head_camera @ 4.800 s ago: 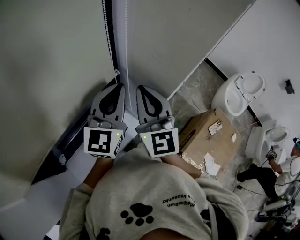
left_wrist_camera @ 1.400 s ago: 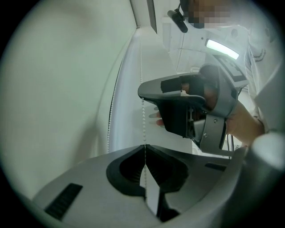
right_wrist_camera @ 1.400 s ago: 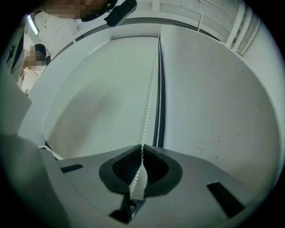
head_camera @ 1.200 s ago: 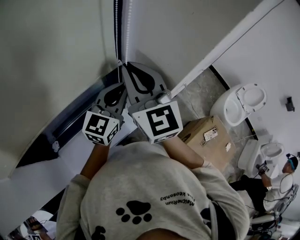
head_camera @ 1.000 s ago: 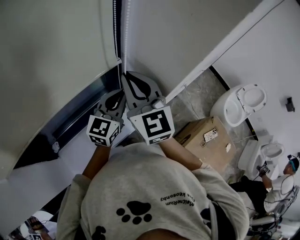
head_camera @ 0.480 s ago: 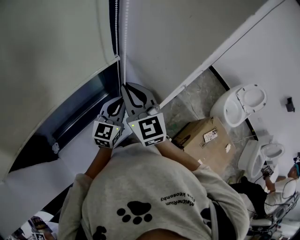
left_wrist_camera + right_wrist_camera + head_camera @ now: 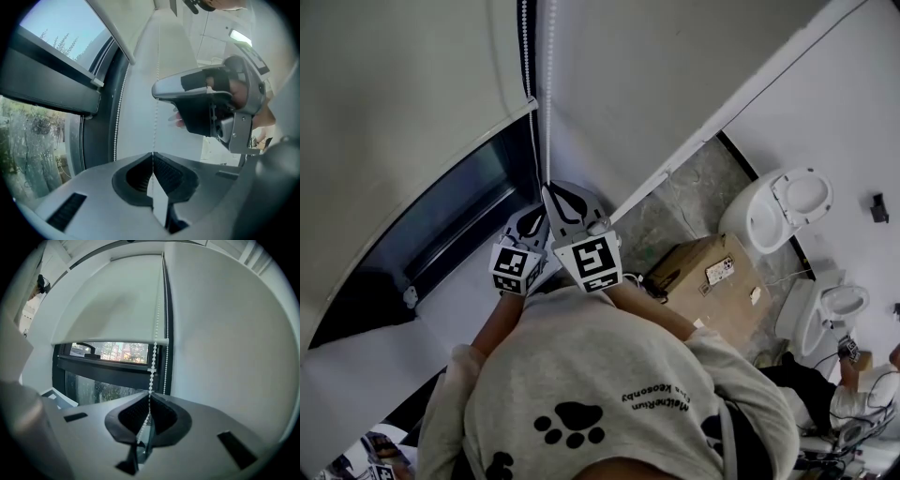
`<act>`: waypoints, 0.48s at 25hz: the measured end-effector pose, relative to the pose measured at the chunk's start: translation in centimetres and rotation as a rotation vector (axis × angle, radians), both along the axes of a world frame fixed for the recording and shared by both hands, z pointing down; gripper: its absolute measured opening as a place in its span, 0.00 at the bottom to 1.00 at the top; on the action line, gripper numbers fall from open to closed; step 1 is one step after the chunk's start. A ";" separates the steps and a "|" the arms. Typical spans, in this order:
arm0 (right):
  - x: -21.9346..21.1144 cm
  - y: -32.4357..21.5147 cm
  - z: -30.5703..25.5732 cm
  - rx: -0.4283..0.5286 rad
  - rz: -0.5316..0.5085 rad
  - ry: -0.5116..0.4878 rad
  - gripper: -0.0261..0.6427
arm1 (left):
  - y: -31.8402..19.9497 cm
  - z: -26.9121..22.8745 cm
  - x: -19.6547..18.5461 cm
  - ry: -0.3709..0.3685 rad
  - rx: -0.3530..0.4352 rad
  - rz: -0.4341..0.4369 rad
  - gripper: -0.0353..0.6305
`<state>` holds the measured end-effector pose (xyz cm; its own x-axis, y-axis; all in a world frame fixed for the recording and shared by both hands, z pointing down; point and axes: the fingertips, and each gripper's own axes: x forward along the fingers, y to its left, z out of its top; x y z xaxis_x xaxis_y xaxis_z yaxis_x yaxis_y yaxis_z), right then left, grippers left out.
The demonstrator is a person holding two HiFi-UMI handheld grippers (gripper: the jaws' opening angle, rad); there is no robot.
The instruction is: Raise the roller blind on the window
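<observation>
Bead chain [image 7: 153, 359]: pinched by your right gripper [image 7: 150, 397], left gripper [image 7: 153, 154] clamped on it beneath. Pull straight down, hand-over-hand.

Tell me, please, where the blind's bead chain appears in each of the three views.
Head view: the bead chain drops from top centre to mid-frame.
Left gripper view: a thin strand at centre, running down into the shut jaws.
Right gripper view: centre, running from the top down into the shut jaws.
Shared landmark: the blind's bottom rail.
</observation>
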<state>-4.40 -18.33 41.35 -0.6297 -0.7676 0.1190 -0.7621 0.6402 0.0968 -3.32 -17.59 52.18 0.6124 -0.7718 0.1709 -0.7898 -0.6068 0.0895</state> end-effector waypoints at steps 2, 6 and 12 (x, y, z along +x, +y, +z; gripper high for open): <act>-0.1 0.0 0.2 0.004 -0.002 0.001 0.06 | -0.1 0.2 0.0 -0.009 0.002 0.001 0.07; -0.3 -0.1 0.3 0.006 -0.004 -0.006 0.06 | -0.2 0.3 -0.4 -0.013 0.007 -0.021 0.07; -0.1 -0.1 0.0 0.009 -0.004 -0.020 0.06 | 0.1 -0.1 -0.7 -0.057 0.007 -0.028 0.07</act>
